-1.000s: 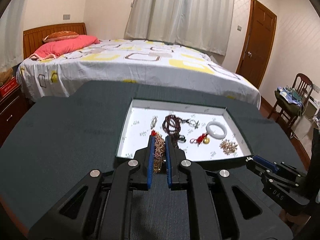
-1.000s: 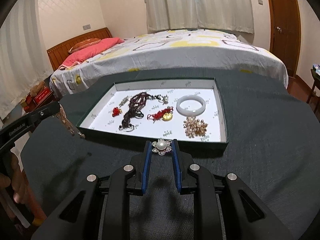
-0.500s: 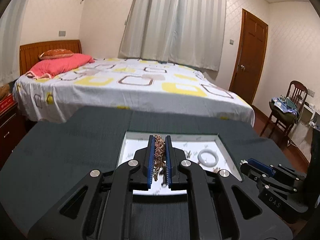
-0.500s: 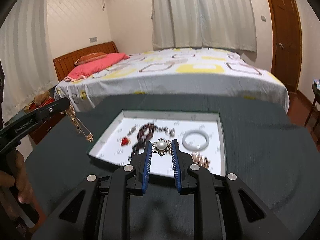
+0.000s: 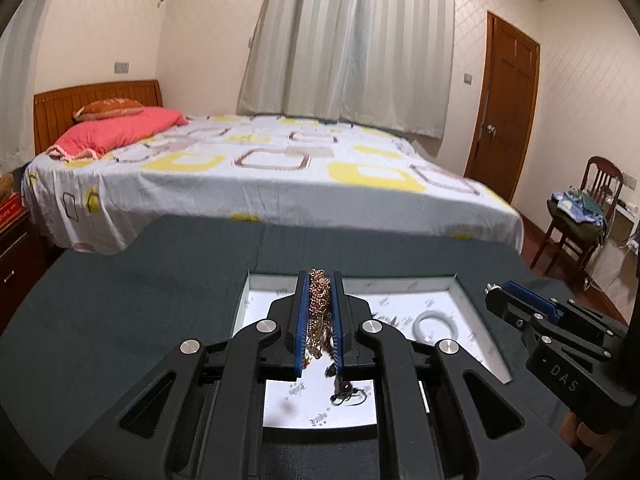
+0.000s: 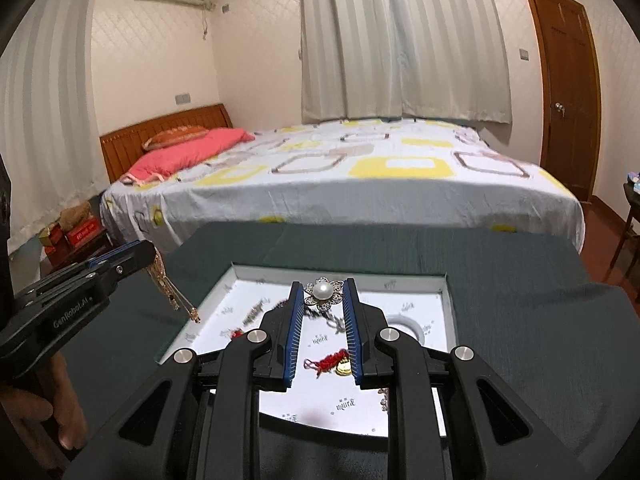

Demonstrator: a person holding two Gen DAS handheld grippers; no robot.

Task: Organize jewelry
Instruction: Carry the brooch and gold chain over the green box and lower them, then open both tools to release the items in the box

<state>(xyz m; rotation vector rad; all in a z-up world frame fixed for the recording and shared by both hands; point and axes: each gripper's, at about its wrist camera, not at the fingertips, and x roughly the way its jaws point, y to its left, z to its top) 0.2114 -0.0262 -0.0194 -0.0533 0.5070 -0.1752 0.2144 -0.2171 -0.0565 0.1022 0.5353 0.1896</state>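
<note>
My left gripper is shut on a gold chain necklace, which hangs between its blue pads above the open white-lined box. From the right wrist view the same gripper appears at the left with the necklace dangling over the box's left edge. My right gripper is shut on a pearl flower brooch, held over the box. Inside the box lie a white bangle, a red-tasselled gold charm, a small red item and dark beads, partly hidden by the grippers.
The box sits on a dark green cloth-covered table. Behind it stands a bed with a pink pillow. A chair with clothes and a wooden door are at the right. A hand holds the left gripper's handle.
Both grippers have lifted and moved forward over the box, carrying the necklace and the brooch. The box now lies lower in both views, partly under the fingers.
</note>
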